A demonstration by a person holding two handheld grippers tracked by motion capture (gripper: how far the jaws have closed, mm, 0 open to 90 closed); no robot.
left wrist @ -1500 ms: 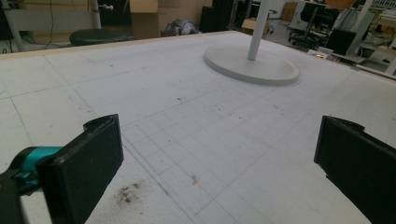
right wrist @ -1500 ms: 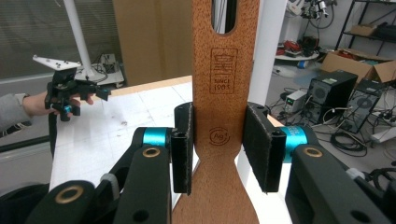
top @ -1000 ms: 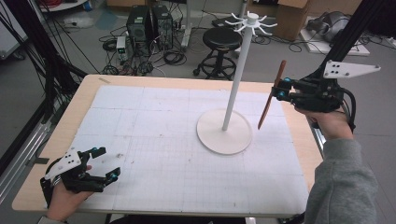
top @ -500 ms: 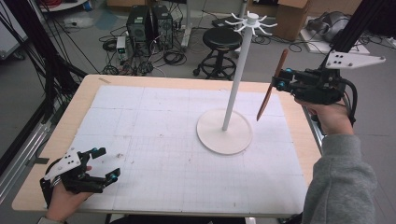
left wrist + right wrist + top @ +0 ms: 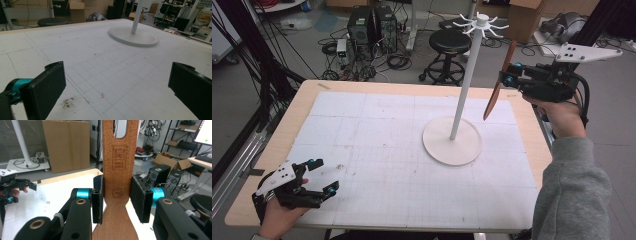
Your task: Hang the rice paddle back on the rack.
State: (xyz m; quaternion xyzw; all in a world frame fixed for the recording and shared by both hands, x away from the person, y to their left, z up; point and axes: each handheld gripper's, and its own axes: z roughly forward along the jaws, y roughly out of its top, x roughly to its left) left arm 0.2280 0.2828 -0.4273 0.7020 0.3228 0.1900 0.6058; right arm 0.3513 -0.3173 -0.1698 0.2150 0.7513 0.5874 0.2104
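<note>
Clamped between the right gripper's two black pads: a wooden spatula, gripped across its flat brown body just above where it narrows, stamped marks facing the camera, a slot opening near its upper end. Pads pressing on both edges, no gap seen on either side. From the high view, same wooden spatula held in the air at the right gripper, tilted, upper end leaning toward the rack's top, lower end pointing down toward the table's far right part and well clear of the surface. Gripped in the person's right hand, grey sleeve below it.

Just beside the spatula, to its left in the high view: a white rack, a tall thin pole on a round base, short hooks spreading from its crown. Crown hooks near the spatula's upper end, not touching as far as can be told. Nothing between spatula and pole.

Well apart, at the near left corner of the table: left gripper, jaws spread wide with nothing between them, resting low over the white gridded mat. In the left gripper view, bare mat between its jaws, rack base far ahead.
</note>
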